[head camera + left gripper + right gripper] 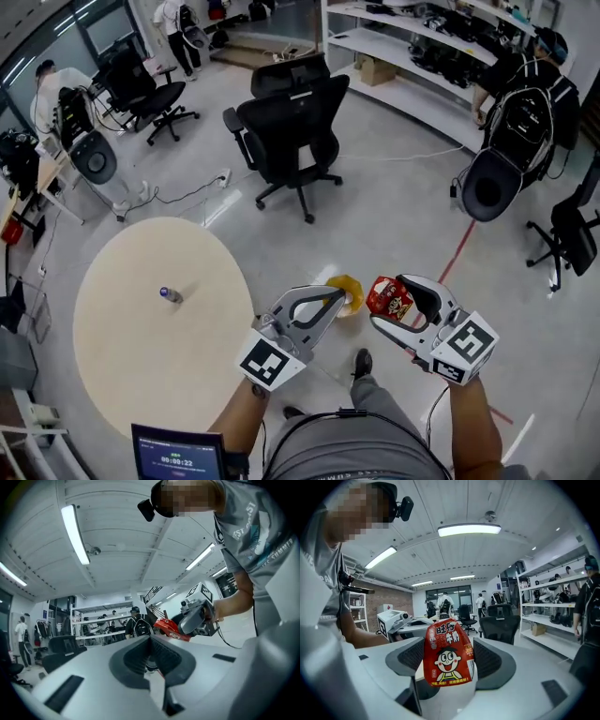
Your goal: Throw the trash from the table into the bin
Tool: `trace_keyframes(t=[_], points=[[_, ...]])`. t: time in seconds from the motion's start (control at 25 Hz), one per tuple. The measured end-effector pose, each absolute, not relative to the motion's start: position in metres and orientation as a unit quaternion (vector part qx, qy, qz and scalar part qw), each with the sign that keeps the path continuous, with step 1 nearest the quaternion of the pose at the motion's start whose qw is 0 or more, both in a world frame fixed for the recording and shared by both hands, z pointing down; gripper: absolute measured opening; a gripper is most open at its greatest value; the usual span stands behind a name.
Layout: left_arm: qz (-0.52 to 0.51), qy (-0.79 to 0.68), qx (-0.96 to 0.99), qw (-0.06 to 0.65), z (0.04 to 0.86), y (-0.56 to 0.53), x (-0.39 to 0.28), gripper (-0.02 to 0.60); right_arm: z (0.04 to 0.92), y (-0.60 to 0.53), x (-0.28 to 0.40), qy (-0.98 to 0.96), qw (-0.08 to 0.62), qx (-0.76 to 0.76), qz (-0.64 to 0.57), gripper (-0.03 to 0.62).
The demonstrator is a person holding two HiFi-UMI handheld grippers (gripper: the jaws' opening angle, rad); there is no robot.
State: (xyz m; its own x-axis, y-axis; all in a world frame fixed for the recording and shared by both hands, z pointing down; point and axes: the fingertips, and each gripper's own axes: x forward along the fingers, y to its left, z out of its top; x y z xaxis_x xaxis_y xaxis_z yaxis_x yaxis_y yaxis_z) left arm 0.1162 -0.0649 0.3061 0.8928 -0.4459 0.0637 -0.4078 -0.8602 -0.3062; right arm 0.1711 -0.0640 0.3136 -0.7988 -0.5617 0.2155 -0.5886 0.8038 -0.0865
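Both tools hang over open floor (394, 216), clear of the round desk (141, 375) edge. The right tool (401, 302) clamps an upright red cartoon-faced packet (448, 653); the left tool (339, 298) is clenched and empty.

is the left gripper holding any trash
No, the left gripper has its jaws shut on nothing; the red packet sits in the right gripper.

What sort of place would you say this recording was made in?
Most likely a lab or workshop-style office, with black swivel office chairs on a pale hard floor. White open shelving along the wall holds equipment, and a round beige table stands in the open space.
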Motion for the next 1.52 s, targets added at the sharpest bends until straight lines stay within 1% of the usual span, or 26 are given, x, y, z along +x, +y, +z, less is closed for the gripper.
trace_keyframes(t=[0.24,0.44,0.8,1.08,1.28,1.52], points=[[-0.092,0.194,-0.971,0.102,0.372,-0.135,0.177,0.041,0.388,-0.133,0.234,-0.929,0.103,0.325,0.141,0.334],[-0.108,0.198,-0.971,0.075,0.434,-0.189,0.189,0.041,0.464,-0.187,0.248,-0.918,0.118,0.324,0.193,0.334],[-0.105,0.248,-0.962,-0.051,0.582,-0.255,0.177,0.041,0.631,-0.258,0.239,-0.901,0.147,0.305,0.272,0.334],[-0.133,0.257,-0.953,-0.092,0.69,-0.297,0.155,0.041,0.748,-0.308,0.212,-0.898,0.168,0.289,0.285,0.334],[-0.148,0.264,-0.944,-0.131,0.767,-0.302,0.142,0.041,0.836,-0.32,0.195,-0.889,0.185,0.281,0.309,0.334],[-0.176,0.273,-0.929,-0.175,0.856,-0.301,0.14,0.041,0.92,-0.326,0.187,-0.884,0.197,0.269,0.328,0.334]])
